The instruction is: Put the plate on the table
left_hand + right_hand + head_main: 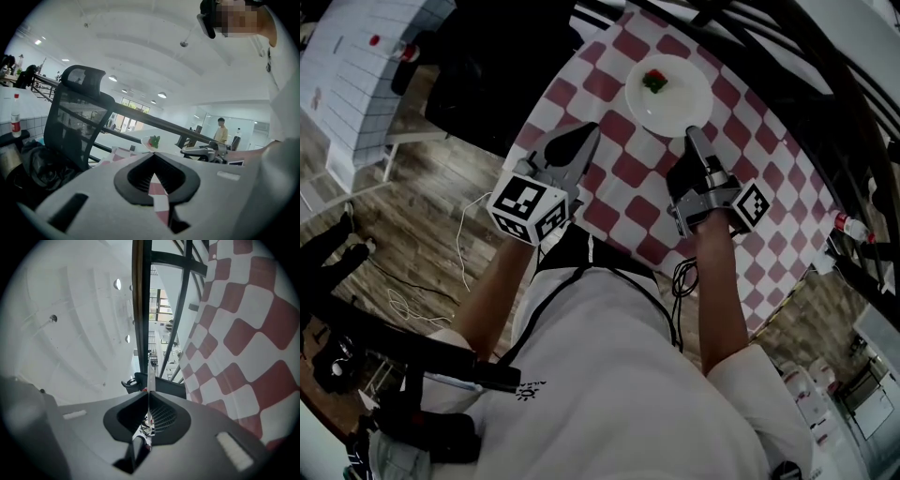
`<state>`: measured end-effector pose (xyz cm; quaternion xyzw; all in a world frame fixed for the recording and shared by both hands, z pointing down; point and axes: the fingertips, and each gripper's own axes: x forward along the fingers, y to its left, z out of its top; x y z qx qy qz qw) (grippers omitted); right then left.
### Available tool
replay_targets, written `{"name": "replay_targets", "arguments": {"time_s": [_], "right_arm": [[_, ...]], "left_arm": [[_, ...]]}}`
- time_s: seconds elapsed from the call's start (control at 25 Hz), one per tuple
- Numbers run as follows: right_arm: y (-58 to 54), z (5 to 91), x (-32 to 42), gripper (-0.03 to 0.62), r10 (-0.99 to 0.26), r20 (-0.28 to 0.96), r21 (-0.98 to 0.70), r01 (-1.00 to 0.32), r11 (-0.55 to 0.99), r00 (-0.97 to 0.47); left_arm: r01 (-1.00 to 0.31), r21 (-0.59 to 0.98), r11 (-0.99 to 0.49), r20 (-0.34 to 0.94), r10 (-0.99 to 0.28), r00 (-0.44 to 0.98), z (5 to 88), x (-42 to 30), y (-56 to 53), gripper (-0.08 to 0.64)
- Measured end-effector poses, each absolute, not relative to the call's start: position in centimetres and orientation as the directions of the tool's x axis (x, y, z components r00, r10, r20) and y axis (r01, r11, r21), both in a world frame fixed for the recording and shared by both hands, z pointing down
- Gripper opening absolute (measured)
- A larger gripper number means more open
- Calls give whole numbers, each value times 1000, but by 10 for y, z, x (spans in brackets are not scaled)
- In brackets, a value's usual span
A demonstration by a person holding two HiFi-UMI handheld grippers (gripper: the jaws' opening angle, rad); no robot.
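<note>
Checkered table point(628, 173) under the plate point(675, 101); right tongs point(694, 132) pinch its near rim.

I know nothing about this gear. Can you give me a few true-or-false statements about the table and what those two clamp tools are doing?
1. The plate is white and carries a small red and green garnish. True.
2. The tablecloth is plain blue. False: it has red and white checks.
3. The right gripper is clamped on the plate's rim. True.
4. The left gripper holds a bottle. False: its jaws are together with nothing between them.
</note>
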<state>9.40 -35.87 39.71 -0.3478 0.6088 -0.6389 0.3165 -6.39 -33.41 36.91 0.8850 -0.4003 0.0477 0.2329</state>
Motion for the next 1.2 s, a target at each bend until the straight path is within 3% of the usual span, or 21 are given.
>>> {"name": "replay_targets", "arguments": {"time_s": [1.2], "right_arm": [[-496, 498, 81, 18, -813, 87, -996, -41, -77, -576]], "left_arm": [[-749, 383, -541, 315, -686, 656, 440, -69, -431, 2]]}}
